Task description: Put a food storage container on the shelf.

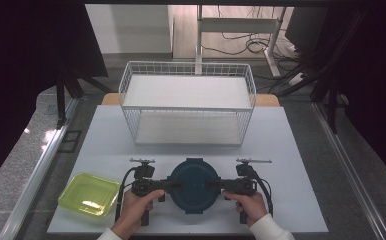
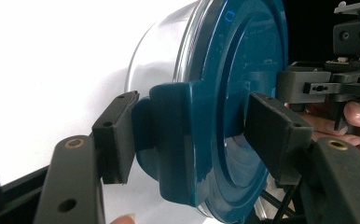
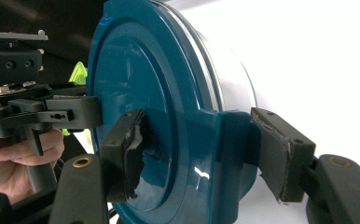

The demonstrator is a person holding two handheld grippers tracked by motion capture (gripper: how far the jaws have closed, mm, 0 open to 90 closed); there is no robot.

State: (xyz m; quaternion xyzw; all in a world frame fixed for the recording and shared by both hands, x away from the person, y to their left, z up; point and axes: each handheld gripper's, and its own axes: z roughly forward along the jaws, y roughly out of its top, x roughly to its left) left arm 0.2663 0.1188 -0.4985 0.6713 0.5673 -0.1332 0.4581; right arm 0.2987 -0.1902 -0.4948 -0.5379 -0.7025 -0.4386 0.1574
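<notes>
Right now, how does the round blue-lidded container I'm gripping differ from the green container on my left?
The round container is closed under a dark blue lid with side latches; the green container is open, without a lid. The round one is circular with a clear body; the green one is square and translucent yellow-green. The left gripper and right gripper clamp the round one's latches; the green one sits untouched. Both rest on the white table.

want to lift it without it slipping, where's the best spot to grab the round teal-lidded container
Grip the two latch tabs on opposite sides of the teal lid, one gripper from each side. The tabs fold down over the rim, giving flat faces, as the left gripper and right gripper do here.
</notes>
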